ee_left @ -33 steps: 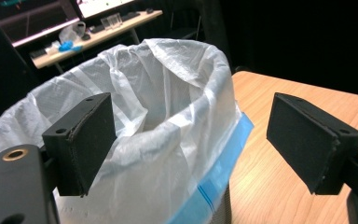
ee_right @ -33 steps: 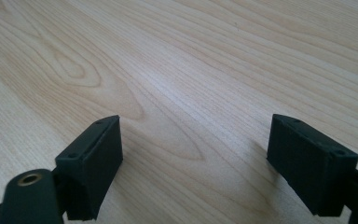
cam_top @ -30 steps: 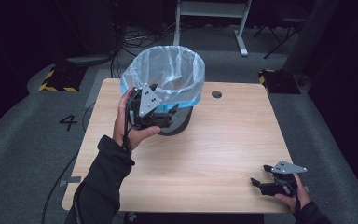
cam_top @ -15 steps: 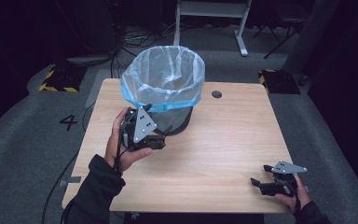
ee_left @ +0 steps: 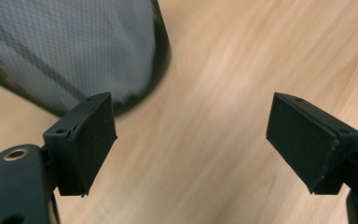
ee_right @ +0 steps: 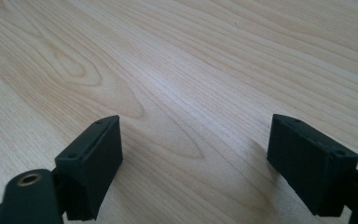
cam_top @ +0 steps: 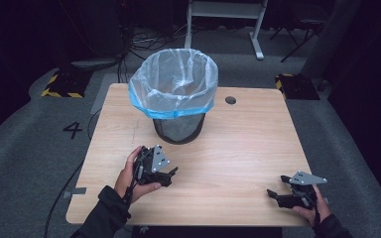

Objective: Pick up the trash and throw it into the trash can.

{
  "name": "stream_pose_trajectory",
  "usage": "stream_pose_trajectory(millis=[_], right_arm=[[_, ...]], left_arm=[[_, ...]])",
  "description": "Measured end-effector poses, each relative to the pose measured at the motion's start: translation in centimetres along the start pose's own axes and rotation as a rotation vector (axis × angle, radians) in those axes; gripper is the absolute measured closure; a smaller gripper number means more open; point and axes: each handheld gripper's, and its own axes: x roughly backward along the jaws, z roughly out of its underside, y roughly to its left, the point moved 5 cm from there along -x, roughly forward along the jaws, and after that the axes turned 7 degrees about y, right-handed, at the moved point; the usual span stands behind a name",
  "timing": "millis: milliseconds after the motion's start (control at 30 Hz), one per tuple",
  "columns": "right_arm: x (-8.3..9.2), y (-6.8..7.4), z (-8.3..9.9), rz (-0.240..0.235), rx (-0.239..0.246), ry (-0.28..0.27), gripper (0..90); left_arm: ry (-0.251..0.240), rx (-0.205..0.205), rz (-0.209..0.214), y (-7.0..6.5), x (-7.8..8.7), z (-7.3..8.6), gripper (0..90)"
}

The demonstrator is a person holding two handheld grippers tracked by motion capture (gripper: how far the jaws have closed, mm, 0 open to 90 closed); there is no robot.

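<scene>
Left gripper (cam_top: 164,174): held low over the near-left part of the table (cam_top: 248,148), jaws spread wide with nothing between them; in the left gripper view the pads (ee_left: 93,140) frame bare wood, with the bin's mesh wall at upper left.

Waste bin (cam_top: 178,126): black wire-mesh basket, upright at the far middle-left of the table, near the left gripper and beyond it, not touching. Judged light and fairly stiff, though the mesh may flex under a hard squeeze; liable to slide or tip if pushed high up. Best hold, by judgement: the rim, pinched through mesh and liner together, or the lower wall for a push.

Bin liner (cam_top: 173,82): thin clear plastic with a blue band, folded over the rim and standing open. Judged soft, slippery and easy to tear or pull loose; take it at the folded band, where it lies doubled against the mesh.

Right gripper (cam_top: 277,197): resting near the front right corner, well apart from the bin, jaws wide apart and empty; the right gripper view shows its pads (ee_right: 98,158) over plain wood grain.
</scene>
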Motion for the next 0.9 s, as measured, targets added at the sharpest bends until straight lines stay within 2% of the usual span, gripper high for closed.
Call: stream_pose_trajectory(millis=[100, 133, 333, 400, 533, 700, 767, 900], right_arm=[[0.0, 0.0, 0.0, -0.001, 0.001, 0.000, 18.0], [0.0, 0.0, 0.0, 0.000, 0.000, 0.000, 18.0], [0.0, 0.0, 0.0, 0.005, 0.000, -0.003, 17.6], [0.0, 0.0, 0.0, 0.005, 0.001, -0.002, 17.5], [0.0, 0.0, 0.0, 0.005, 0.000, -0.002, 17.5], [0.0, 0.0, 0.0, 0.006, 0.000, -0.002, 17.5], [0.0, 0.0, 0.0, 0.007, 0.002, -0.003, 17.5], [0.0, 0.0, 0.0, 0.005, 0.001, -0.002, 17.5]], left_arm=[[0.039, 0.017, 0.026, -0.5, -1.2, 1.9, 16.1], [0.062, 0.011, 0.031, -0.6, -1.5, 2.4, 16.1], [0.142, 0.023, 0.049, -1.2, -2.6, 4.7, 16.3], [0.141, 0.038, 0.076, -1.4, -2.8, 5.2, 16.4], [0.129, 0.068, 0.081, -1.1, -2.6, 5.7, 16.5], [0.084, 0.174, 0.159, -1.0, -3.2, 6.1, 15.4], [0.093, 0.191, 0.181, -0.8, -3.3, 6.2, 15.2], [0.092, 0.190, 0.185, -0.8, -3.3, 6.2, 14.9]])
